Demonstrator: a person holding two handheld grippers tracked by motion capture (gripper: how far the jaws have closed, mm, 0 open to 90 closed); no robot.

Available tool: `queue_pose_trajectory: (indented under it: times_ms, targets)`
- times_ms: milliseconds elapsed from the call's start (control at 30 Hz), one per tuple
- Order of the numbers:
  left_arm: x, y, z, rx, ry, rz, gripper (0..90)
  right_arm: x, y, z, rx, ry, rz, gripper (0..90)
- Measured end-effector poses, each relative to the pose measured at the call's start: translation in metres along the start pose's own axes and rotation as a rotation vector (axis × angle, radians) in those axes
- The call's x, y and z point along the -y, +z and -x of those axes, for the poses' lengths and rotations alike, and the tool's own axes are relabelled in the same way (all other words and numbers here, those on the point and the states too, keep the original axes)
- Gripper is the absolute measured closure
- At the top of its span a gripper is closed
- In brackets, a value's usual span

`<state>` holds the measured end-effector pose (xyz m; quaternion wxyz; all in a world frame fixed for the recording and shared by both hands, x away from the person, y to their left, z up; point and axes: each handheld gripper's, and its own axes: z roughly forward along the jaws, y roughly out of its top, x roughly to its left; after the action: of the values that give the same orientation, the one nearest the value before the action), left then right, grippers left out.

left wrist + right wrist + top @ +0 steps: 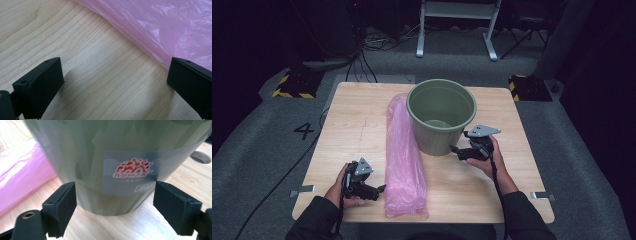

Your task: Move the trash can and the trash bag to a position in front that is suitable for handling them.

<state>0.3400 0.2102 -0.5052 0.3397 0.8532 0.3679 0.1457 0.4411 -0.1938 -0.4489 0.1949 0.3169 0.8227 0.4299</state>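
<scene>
- Leftmost, near the front-left corner of the bench [362,120], the left claw [381,188] sits low over the wood in the person's left hand [343,190], pointing toward the bag.
- Its jaws are released and stand wide apart; in the left gripper view bare wood lies between them, and the far jaw sits just beside the bag's edge [160,30]. I cannot tell whether it touches the plastic.
- Next, the pink bag [403,160] lies as a long roll from near the bench's back edge to its front edge, left of centre. Its upper part lies against the bucket's left side.
- Then the green bucket [441,116] stands upright on the back half of the bench, about mid-width, mouth open upward. A grey label [130,173] with a red mark faces the right claw.
- Rightmost, the right claw [455,150], in the person's right hand [484,160], is level with the bucket's base at its front-right side.
- Its jaws are released, set wide on either side of the bucket's base; in the right gripper view a gap shows between each pad and the wall, so nothing is grasped.
</scene>
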Motion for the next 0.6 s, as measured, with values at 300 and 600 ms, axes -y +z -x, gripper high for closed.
queue_pose_trajectory:
  times_ms: [300,600]
  targets:
    - [0.006,-0.007,0.018,-0.005,0.063,0.030,4.9,0.022,-0.026,0.002,-0.008,-0.023,-0.044,20.7]
    - [-0.013,0.009,0.047,0.064,0.102,0.013,6.3,0.062,-0.057,0.019,0.026,0.038,-0.089,21.0]
